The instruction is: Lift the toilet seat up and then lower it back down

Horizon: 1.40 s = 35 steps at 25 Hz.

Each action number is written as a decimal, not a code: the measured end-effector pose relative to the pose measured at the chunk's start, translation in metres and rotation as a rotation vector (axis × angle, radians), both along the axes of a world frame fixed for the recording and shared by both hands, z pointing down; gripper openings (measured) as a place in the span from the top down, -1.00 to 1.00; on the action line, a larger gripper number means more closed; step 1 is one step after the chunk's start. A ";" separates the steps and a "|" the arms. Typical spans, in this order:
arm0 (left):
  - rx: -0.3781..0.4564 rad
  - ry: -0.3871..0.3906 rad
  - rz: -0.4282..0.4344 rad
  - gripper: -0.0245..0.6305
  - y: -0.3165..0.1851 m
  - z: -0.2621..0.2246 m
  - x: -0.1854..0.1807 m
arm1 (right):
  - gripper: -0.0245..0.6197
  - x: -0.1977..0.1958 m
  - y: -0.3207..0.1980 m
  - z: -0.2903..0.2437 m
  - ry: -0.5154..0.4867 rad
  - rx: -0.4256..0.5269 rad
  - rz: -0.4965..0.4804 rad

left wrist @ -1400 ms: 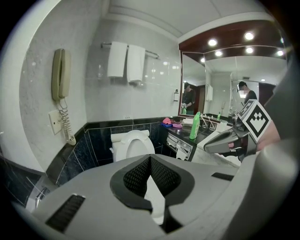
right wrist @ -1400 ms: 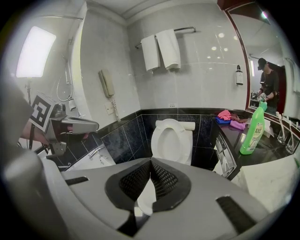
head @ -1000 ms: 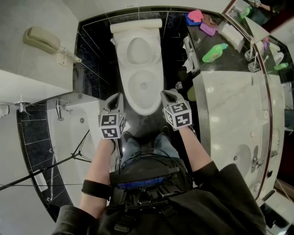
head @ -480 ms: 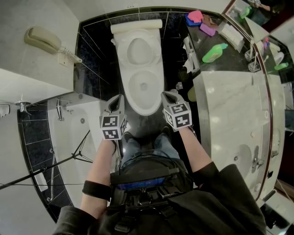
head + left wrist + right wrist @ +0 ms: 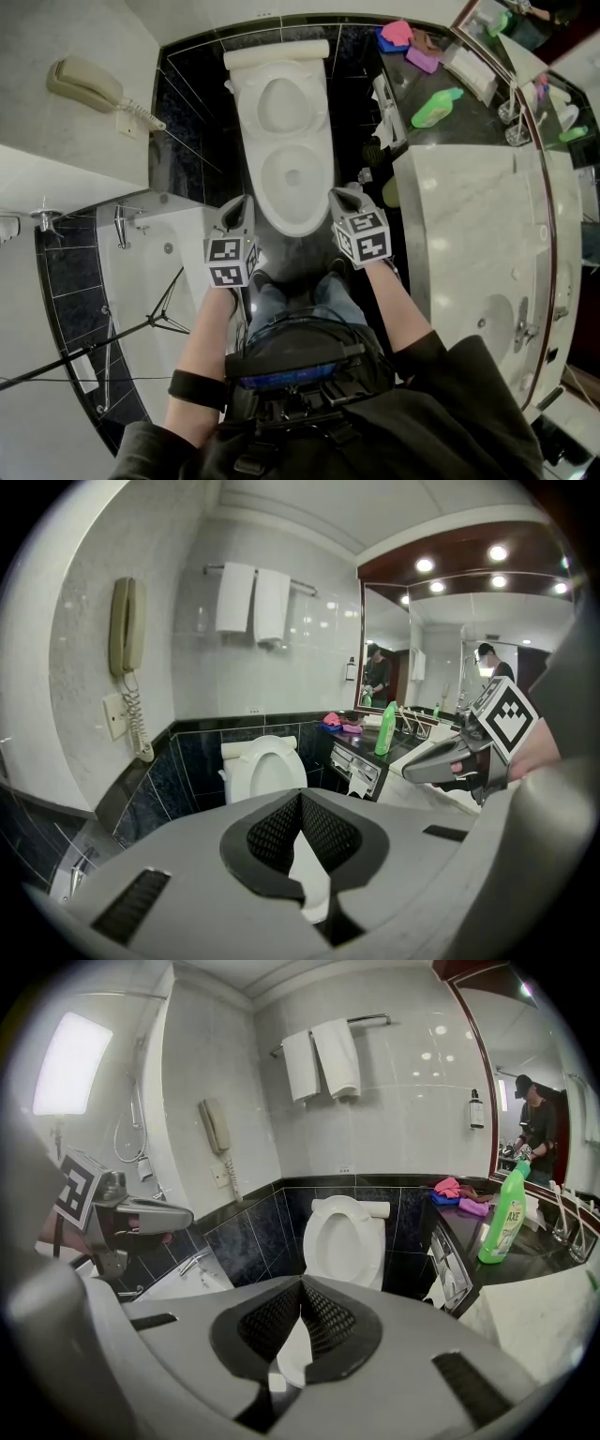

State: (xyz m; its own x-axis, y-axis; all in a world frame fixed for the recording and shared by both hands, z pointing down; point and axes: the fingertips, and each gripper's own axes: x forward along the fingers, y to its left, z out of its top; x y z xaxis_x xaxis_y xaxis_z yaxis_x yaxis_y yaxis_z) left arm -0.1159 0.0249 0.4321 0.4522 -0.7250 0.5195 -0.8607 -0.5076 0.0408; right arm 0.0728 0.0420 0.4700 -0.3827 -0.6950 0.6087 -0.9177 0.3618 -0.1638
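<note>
Fingers [image 5: 277, 834] of the left gripper [image 5: 240, 202] and right gripper [image 5: 343, 195] were pressed together, empty, flanking the front of the toilet bowl [image 5: 292, 192]. Its toilet seat [image 5: 280, 101] stood raised against the tank. Right of the bowl, a green bottle [image 5: 503, 1211] marked "AXE" stood on the black counter [image 5: 544, 1243], black wall tiles [image 5: 253, 1237] behind.

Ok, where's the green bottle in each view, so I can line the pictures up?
Head view: bottle in the upper right.
Left gripper view: bottle right of centre, standing below the mirror.
Right gripper view: bottle at the far right edge.
Shared landmark: the toilet; the bottle lies to its right in all three.
</note>
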 end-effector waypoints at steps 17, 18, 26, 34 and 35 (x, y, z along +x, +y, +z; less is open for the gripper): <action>-0.008 -0.003 0.015 0.90 -0.003 -0.001 0.003 | 0.90 -0.004 -0.007 -0.002 0.004 0.006 -0.010; -0.007 -0.006 0.013 0.90 -0.003 0.001 0.002 | 0.90 -0.004 -0.007 -0.003 0.004 0.006 -0.010; -0.008 -0.006 0.013 0.90 -0.001 0.005 0.001 | 0.90 -0.002 -0.005 0.001 0.007 -0.002 -0.007; -0.005 -0.006 0.016 0.90 0.002 0.004 0.004 | 0.90 -0.002 -0.003 0.000 0.003 -0.003 -0.006; -0.005 -0.005 0.017 0.90 0.002 0.004 0.004 | 0.90 -0.001 -0.003 0.001 0.005 -0.003 -0.006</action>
